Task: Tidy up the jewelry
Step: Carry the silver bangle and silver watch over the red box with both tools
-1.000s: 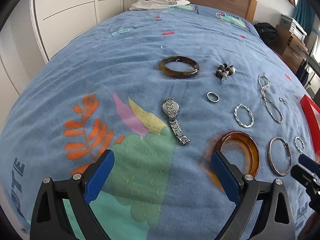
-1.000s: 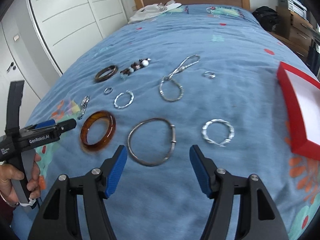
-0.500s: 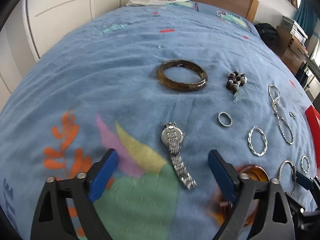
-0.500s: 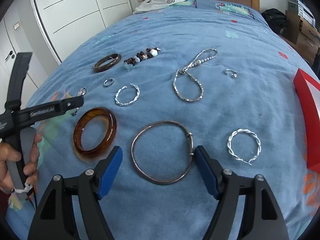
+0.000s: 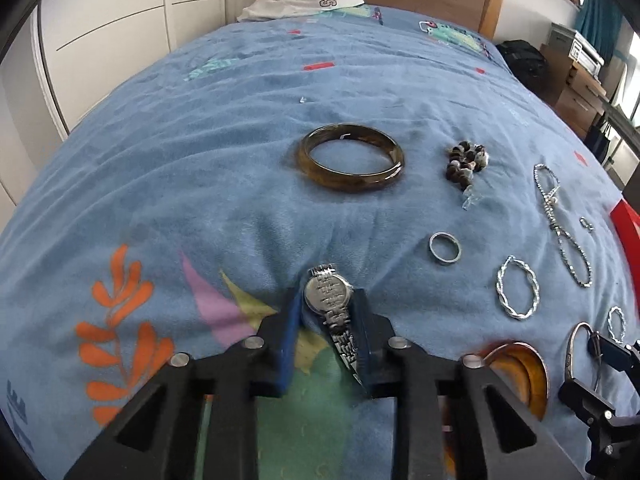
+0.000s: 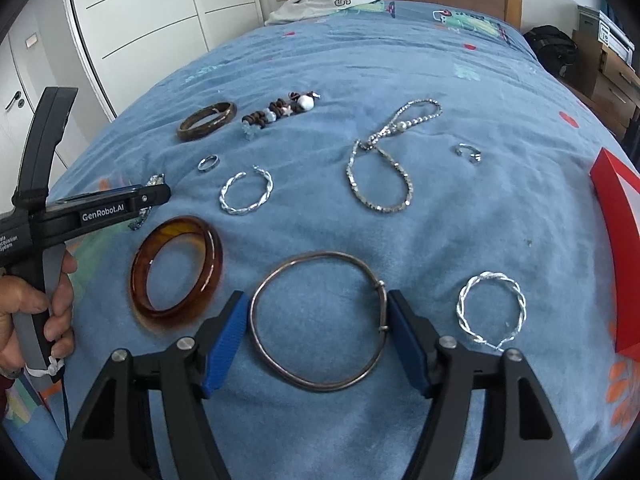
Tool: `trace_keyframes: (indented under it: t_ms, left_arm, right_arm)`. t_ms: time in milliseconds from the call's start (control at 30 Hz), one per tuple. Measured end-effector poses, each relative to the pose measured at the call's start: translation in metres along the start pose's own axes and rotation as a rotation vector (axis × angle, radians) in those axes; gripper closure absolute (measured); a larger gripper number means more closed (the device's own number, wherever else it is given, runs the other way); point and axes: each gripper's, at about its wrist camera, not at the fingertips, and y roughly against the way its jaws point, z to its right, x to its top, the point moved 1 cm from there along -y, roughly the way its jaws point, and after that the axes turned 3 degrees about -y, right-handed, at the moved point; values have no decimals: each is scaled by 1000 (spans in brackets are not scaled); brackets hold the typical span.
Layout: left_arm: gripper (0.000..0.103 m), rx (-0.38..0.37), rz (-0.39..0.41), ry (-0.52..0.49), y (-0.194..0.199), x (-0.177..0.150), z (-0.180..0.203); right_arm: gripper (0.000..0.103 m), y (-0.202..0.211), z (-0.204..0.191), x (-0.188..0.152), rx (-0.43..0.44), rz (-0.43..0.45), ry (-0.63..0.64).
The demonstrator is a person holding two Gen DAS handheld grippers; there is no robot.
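Note:
A silver watch [image 5: 329,298] lies on the blue bedspread [image 5: 200,168]. My left gripper [image 5: 327,300] is closing, and its blue pads press on the watch face from both sides. In the right wrist view the left gripper [image 6: 154,196] hides most of the watch [image 6: 155,179]. My right gripper [image 6: 318,302] straddles a thin metal bangle [image 6: 316,255] and its jaws are closing. The right pad touches the clasp side and the left pad stands a sliver off the rim. An amber bangle [image 6: 176,272] lies just left of it.
A dark brown bangle [image 5: 352,158], a bead bracelet [image 5: 466,162], a plain ring [image 5: 445,247], a twisted hoop [image 5: 500,280] and a silver chain [image 5: 568,248] lie further up the bed. A second twisted hoop [image 6: 464,312] and a red box [image 6: 616,220] are at the right.
The left gripper came forward over the watch and its jaws went from wide apart to narrow around the watch. The right gripper advanced until its pads flank the thin bangle.

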Motion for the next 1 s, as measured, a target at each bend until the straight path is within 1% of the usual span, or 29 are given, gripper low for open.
trace_keyframes:
  t_ms: [200,400,533,600,667,767,900,1000]
  left_arm:
    - [79,-16,5,4,11,1,-4]
    - [80,-27,13,-8,34,10,0]
    - [80,-48,20,-34,56,14,14]
    - [80,-82,21,-33,69,16,24]
    - [80,-111,26,-41,80,18,38]
    - [80,-162,30,-69,96,22,69]
    - [80,-248,27,-132,108,30,132]
    - [80,-310,23,-178,109,39,180]
  right_arm:
    - [36,14,0,2,29,22,-18]
    - [36,39,5,6,40,57,-44]
    - [36,63,20,8,30,86,-72]
    - [36,79,34,8,15,103,-91]
    - [36,94,51,6,-3,117,-113]
    - [36,119,80,4,-44,141,-139]
    - [36,147,130,2,-104,162,-170]
    - [35,162,175,2,-139,166,-203]
